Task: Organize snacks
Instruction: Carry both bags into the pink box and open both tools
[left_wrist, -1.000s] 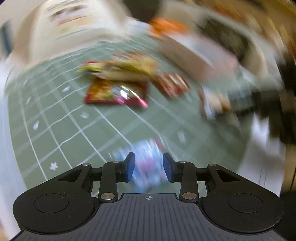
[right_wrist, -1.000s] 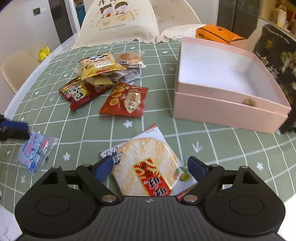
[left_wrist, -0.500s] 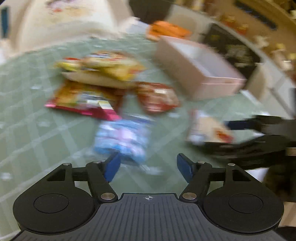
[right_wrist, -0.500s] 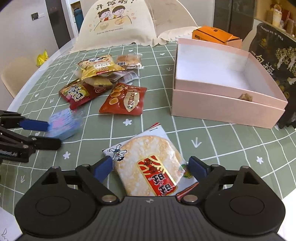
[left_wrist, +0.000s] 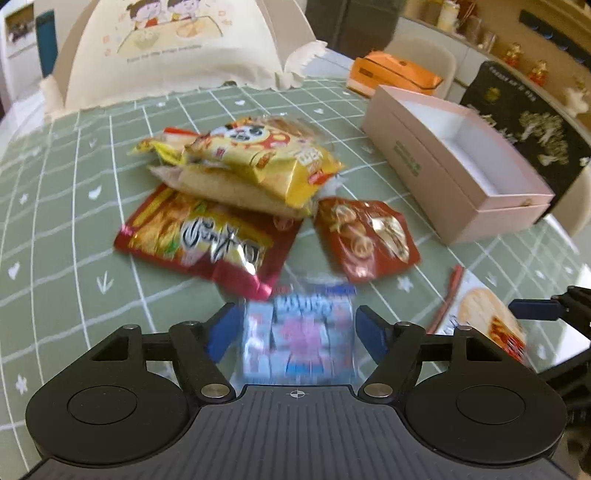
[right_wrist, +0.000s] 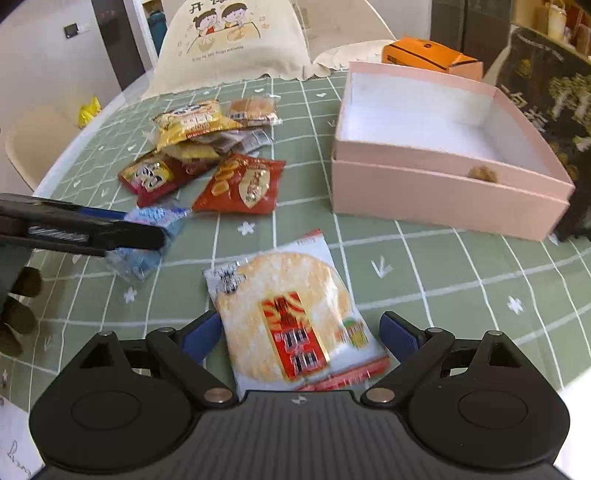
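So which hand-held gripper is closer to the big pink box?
The right hand-held gripper. It straddles the rice cracker packet just in front of the pink box. The left hand-held gripper sits farther away, open around the blue candy bag.

Both wrist cameras look steeply down, close; both see the pink box.

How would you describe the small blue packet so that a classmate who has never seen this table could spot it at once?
Start at the open pink box on the green checked tablecloth, then look across to the heap of snack bags. At the heap's near edge, just below the red bag, lies the small blue packet, between the open left gripper. It alone is blue, with pink print; its neighbours are red, yellow or white.
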